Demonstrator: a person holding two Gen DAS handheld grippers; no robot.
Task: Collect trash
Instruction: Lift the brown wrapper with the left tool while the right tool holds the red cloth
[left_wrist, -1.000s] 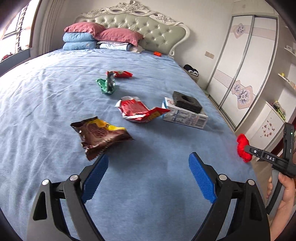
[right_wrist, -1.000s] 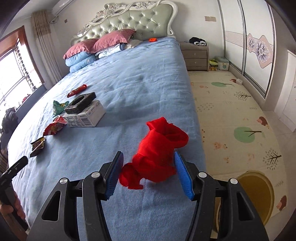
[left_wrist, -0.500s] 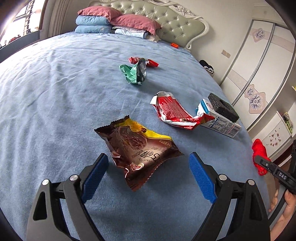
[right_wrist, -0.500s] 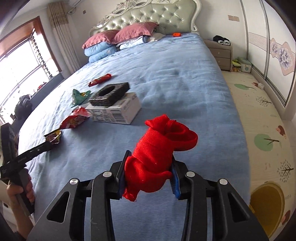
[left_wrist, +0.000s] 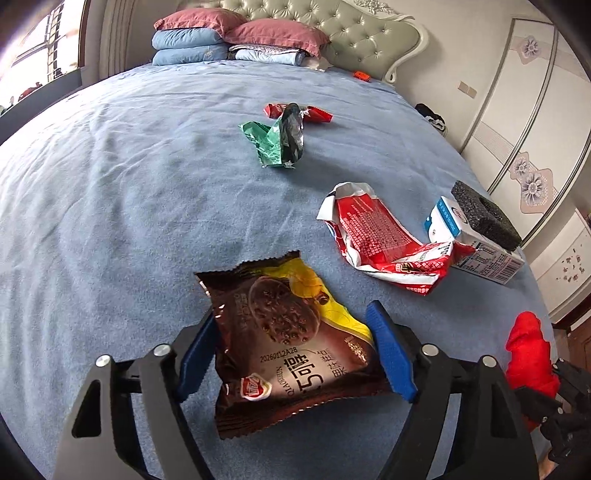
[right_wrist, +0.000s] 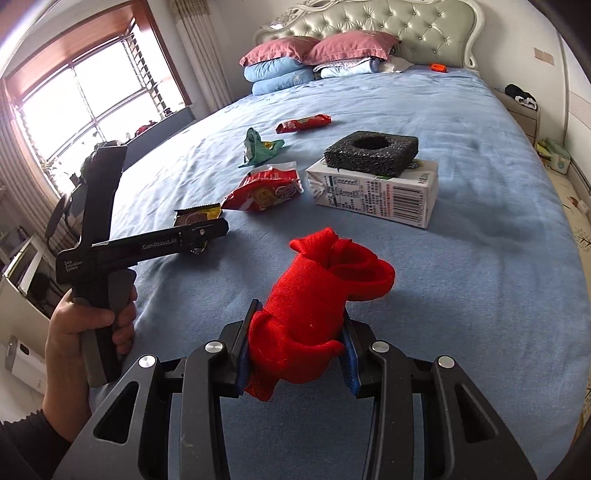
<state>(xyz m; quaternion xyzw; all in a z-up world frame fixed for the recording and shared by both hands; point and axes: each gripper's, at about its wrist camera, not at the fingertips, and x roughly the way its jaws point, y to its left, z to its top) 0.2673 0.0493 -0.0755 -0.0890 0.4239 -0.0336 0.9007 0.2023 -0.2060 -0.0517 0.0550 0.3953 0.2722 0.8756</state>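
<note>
On the blue bed, the left gripper is closing its jaws around the brown cookie wrapper, which lies between the blue pads. Further right lie a red wrapper and a milk carton. The right gripper is clamped on a red cloth.

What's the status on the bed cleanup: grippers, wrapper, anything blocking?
Left gripper closing around brown cookie wrapper. Right gripper shut on red cloth. Nothing blocking; other wrappers lie farther up the bed.
</note>
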